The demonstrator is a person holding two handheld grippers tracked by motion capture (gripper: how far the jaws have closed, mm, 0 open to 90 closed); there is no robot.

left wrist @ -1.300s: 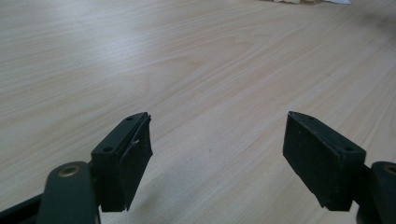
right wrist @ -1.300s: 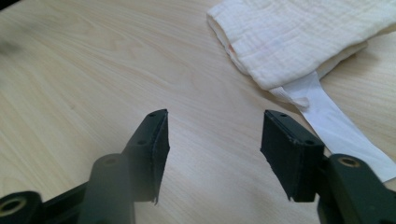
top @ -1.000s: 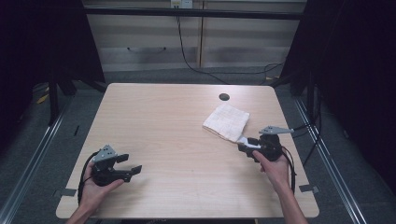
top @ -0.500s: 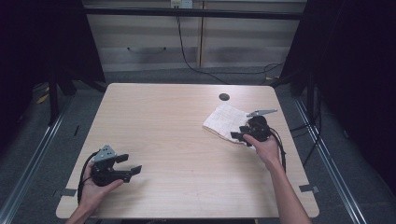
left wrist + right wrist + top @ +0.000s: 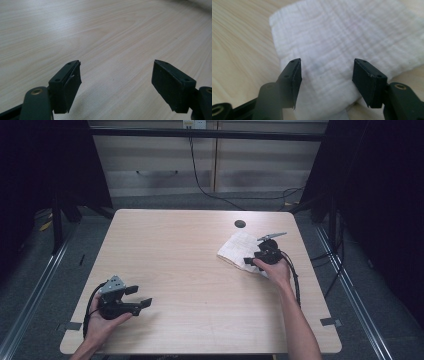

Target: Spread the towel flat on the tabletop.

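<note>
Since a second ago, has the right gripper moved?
Yes. In the high view the right gripper has gone from the table's right edge inward and toward the dark hole, onto the white cloth, open.

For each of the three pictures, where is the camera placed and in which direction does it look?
High view: above the near table edge, looking forward and down; both forearms, the left gripper and the right gripper show.
Left gripper view: on the left gripper, looking along its open jaws at bare wood.
Right gripper view: on the right gripper, looking along its open jaws at the white cloth.
Shared: the cloth appears in the high view and the right gripper view.
</note>
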